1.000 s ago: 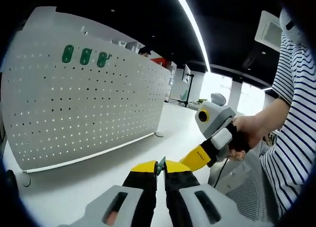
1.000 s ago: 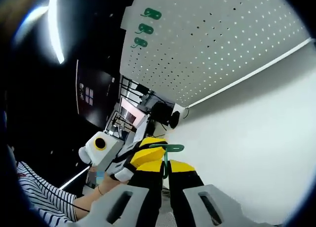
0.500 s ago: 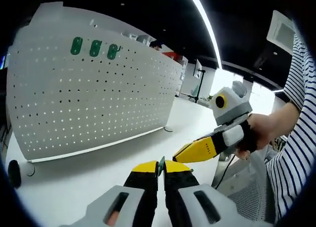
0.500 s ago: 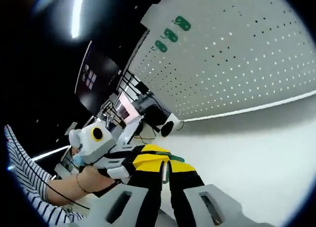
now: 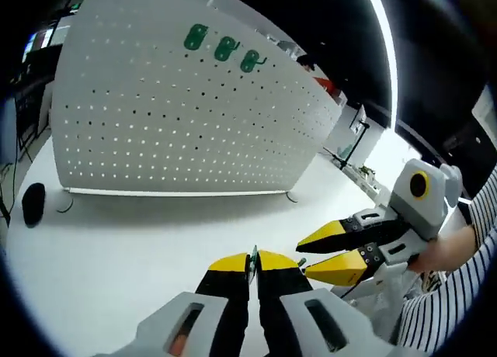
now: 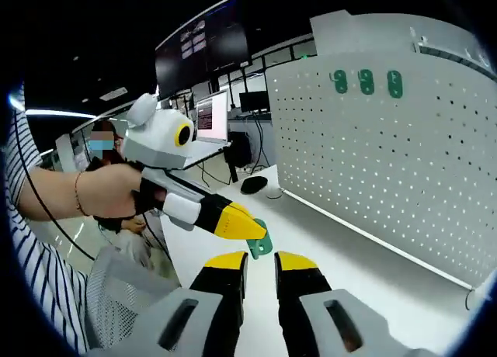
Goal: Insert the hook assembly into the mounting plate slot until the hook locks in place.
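Observation:
The white pegboard mounting plate (image 5: 194, 116) stands upright on the white table (image 5: 116, 248), with three green hooks (image 5: 221, 46) fixed in a row near its top. My left gripper (image 5: 253, 262) is shut on a small green hook (image 5: 253, 258), held edge-on well short of the board. In the right gripper view this green hook (image 6: 260, 244) sticks out of the left gripper (image 6: 255, 233) just above my right gripper (image 6: 261, 261), which is open and apart from it. The right gripper (image 5: 304, 258) comes in open from the right. The pegboard (image 6: 388, 163) and its hooks (image 6: 365, 81) lie ahead on the right.
A black mouse-like object (image 5: 33, 202) with a cable lies on the table by the board's left foot (image 6: 252, 184). A person's hand (image 6: 109, 194) holds the left gripper. A mesh chair (image 6: 116, 295) and dark monitors (image 6: 202, 46) are behind it.
My right gripper, shut on the green hook earlier, has opened and let it go. The left gripper still holds the hook. Both cameras swung, so the board sits differently in each view.

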Action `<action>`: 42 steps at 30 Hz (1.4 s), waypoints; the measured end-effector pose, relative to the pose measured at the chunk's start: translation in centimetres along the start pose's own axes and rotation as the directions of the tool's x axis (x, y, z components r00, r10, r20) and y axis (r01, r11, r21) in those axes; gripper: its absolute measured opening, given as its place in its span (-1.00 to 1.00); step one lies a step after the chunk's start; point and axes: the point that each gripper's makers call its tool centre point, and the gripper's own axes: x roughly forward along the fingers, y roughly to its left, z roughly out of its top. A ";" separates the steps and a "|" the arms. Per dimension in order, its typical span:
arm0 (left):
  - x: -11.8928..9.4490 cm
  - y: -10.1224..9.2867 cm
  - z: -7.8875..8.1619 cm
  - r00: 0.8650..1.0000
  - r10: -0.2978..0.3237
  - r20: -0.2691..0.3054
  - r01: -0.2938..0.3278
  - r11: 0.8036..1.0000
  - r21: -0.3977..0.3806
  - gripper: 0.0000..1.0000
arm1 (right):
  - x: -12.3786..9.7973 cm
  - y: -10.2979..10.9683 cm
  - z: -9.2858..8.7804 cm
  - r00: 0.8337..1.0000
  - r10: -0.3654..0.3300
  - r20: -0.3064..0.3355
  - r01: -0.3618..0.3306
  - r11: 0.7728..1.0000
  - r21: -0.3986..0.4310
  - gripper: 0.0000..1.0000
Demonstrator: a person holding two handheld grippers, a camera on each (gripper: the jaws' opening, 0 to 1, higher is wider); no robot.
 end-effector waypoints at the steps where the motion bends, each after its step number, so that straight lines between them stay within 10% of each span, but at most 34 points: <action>1: 0.0 -0.2 0.1 1.000 -0.013 0.002 0.013 1.000 -0.021 -0.97 | 0.1 0.0 0.0 1.000 -0.001 -0.001 0.001 1.000 0.000 -0.76; 20: 0.6 -2.4 -0.9 0.996 -0.088 -0.035 0.084 0.992 -0.097 -0.97 | 0.6 -0.3 -0.6 0.999 -0.012 -0.041 0.008 0.997 -0.083 -0.91; 42: 0.8 -2.9 -1.6 0.994 -0.106 -0.026 0.102 0.987 -0.124 -0.94 | 0.2 -0.3 -1.5 0.997 -0.019 -0.080 0.020 1.000 0.006 -0.99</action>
